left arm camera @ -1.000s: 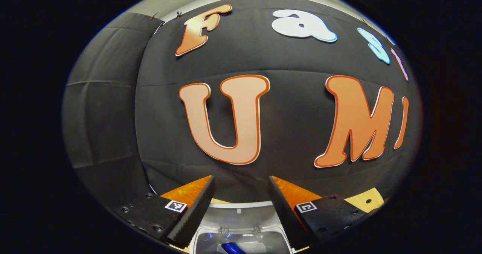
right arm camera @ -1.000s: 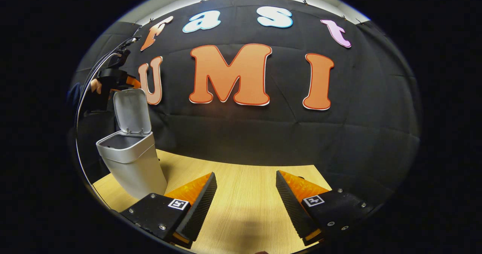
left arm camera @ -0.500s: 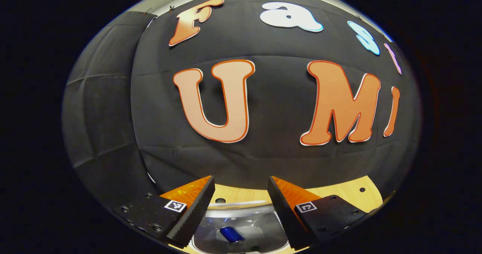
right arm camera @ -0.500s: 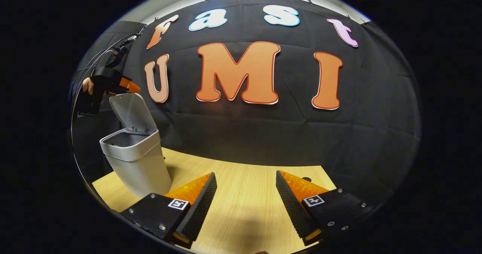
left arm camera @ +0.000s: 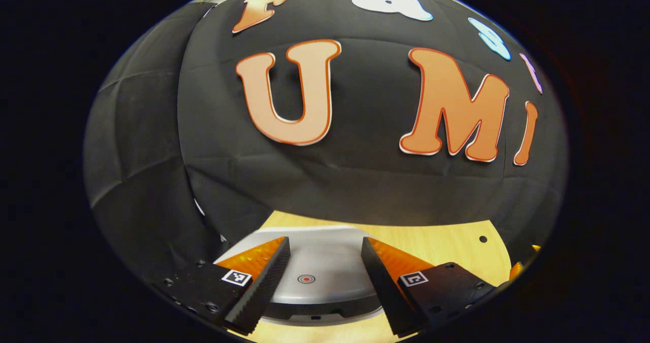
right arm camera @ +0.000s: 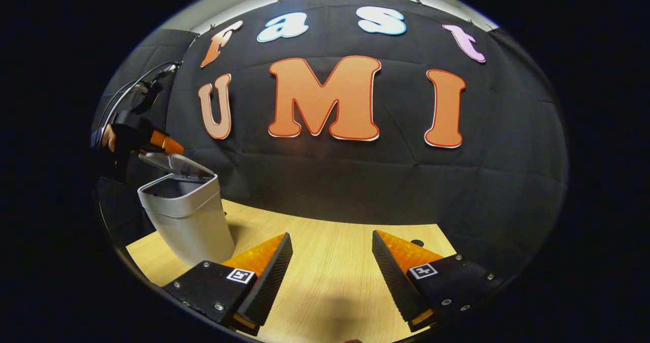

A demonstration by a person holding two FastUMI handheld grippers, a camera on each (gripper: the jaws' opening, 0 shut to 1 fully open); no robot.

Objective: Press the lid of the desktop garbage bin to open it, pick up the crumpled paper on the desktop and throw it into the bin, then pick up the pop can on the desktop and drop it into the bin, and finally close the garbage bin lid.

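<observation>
The grey desktop bin (right arm camera: 188, 218) stands at the left of the right gripper view, its lid (right arm camera: 175, 163) tilted low and partly shut, a gap still showing at the front. In the same view the left gripper (right arm camera: 162, 144), held by a hand, rests on the lid's raised edge. In the left gripper view the lid (left arm camera: 310, 277) with its small red round mark lies just under my open left gripper (left arm camera: 325, 267), between its fingers. My right gripper (right arm camera: 330, 272) hangs open over the wooden table (right arm camera: 330, 241), holding nothing. The bin's inside is hidden.
The black cloth wall stands close behind the bin and the table's far edge. A small dark hole (right arm camera: 417, 242) marks the tabletop at the right. Cables (right arm camera: 127, 86) arc up from the left gripper.
The lid has swung down from upright to nearly shut, with the left gripper following it down. The blue can inside the bin is now covered by the lid. The right gripper has hardly moved.
</observation>
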